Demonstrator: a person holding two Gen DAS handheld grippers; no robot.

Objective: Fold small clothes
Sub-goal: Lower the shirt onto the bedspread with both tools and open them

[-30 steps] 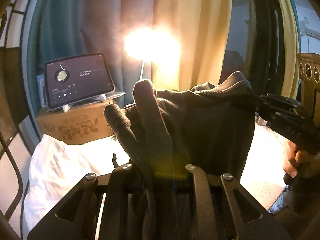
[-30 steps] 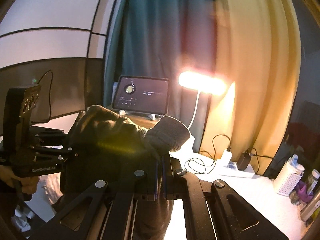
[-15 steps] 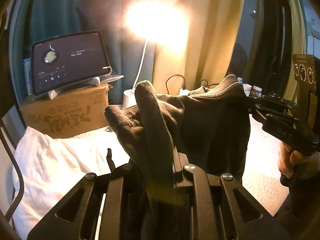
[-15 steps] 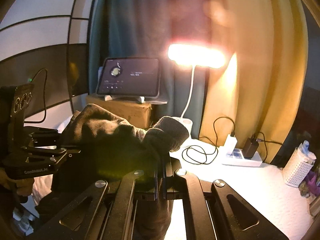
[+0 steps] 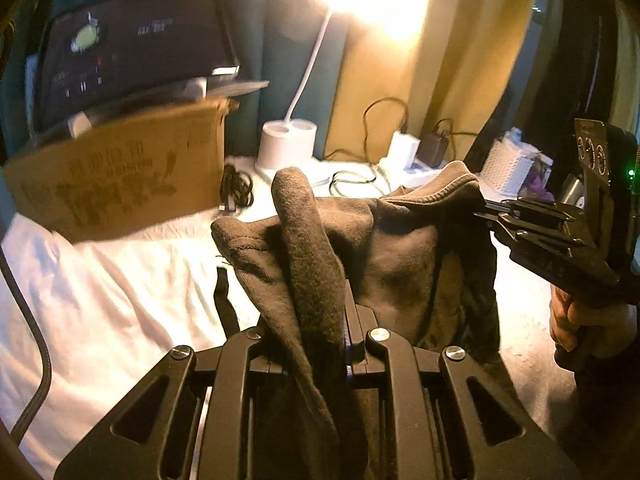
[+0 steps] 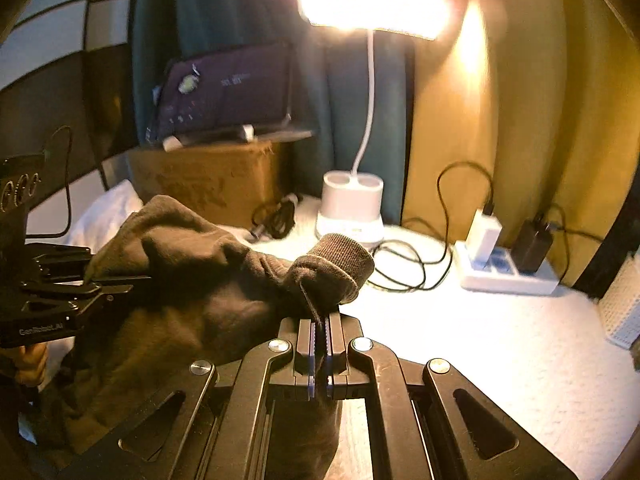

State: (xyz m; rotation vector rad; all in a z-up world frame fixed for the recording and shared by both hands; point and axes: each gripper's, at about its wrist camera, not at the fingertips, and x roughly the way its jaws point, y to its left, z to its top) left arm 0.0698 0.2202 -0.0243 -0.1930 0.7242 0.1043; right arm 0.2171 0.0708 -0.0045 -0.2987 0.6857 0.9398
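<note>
A small dark brown knit garment point(image 5: 400, 256) hangs in the air, stretched between both grippers above the white-covered table point(image 6: 500, 340). My left gripper point(image 5: 340, 296) is shut on one edge of it; the cloth drapes over and hides its fingertips. My right gripper point(image 6: 320, 320) is shut on the opposite edge, just below a ribbed cuff point(image 6: 340, 264). The right gripper also shows in the left wrist view point(image 5: 484, 212), and the left gripper in the right wrist view point(image 6: 124, 284). The garment point(image 6: 192, 292) sags between them.
At the back stand a cardboard box point(image 5: 120, 176) with a tablet point(image 5: 132, 48) on it, a lit white desk lamp point(image 6: 352, 204), loose cables point(image 6: 408, 264) and a power strip with chargers point(image 6: 508, 264). A white perforated basket point(image 5: 512, 168) is at the right. White bedding point(image 5: 92, 300) lies left.
Both grippers have moved down and forward toward the table with the garment still held between them; the lamp, box and table now fill more of each view.
</note>
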